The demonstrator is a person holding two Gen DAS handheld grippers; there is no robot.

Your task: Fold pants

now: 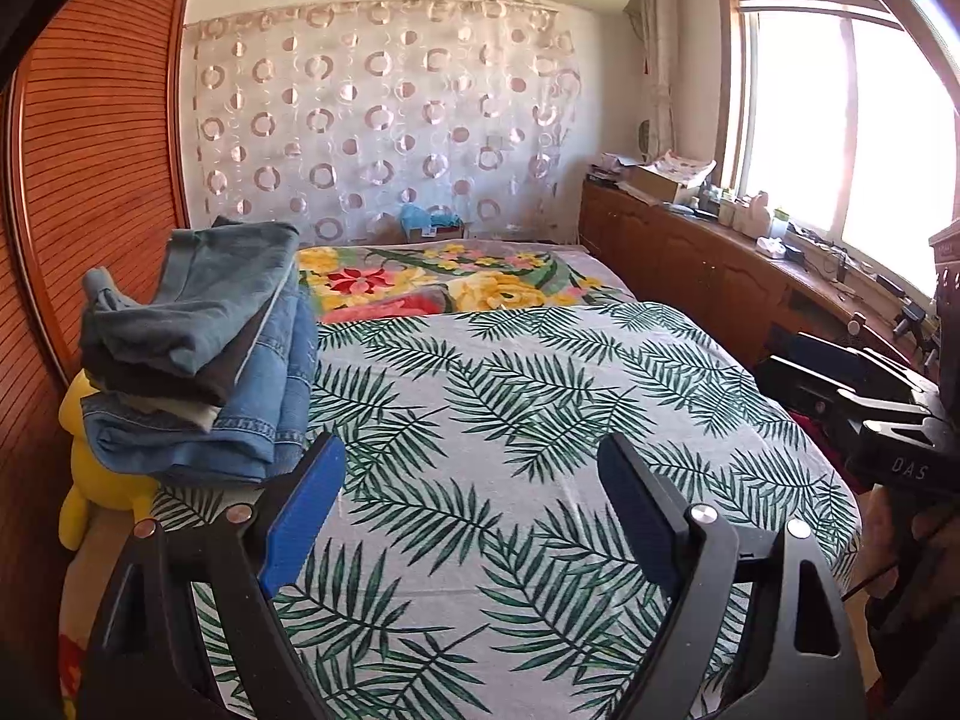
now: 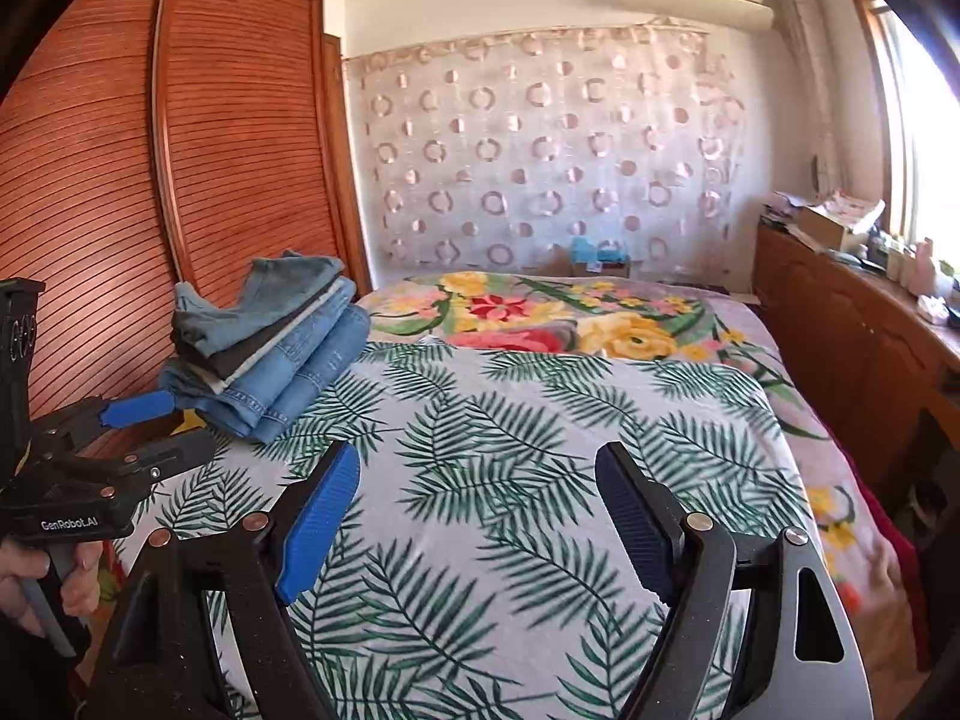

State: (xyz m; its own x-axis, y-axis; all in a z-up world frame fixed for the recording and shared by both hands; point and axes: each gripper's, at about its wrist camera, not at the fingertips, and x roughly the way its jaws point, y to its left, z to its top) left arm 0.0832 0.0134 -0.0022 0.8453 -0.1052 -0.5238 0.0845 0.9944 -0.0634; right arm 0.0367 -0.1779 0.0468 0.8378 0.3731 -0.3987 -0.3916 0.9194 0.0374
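Note:
A stack of folded pants (image 1: 198, 354), mostly blue denim with a dark pair in between, lies at the left side of the bed; it also shows in the right wrist view (image 2: 270, 348). My left gripper (image 1: 474, 468) is open and empty, held above the palm-leaf sheet (image 1: 540, 420) just right of the stack. My right gripper (image 2: 477, 480) is open and empty above the same sheet (image 2: 510, 450). The left gripper (image 2: 150, 420) also shows at the left of the right wrist view, beside the stack. The right gripper's body (image 1: 870, 408) shows at the right edge of the left wrist view.
A yellow plush toy (image 1: 96, 468) lies under the stack at the bed's left edge. A floral blanket (image 1: 432, 282) covers the far end. A slatted wooden wardrobe (image 2: 180, 180) stands left. A cluttered wooden cabinet (image 1: 720, 264) runs under the window on the right.

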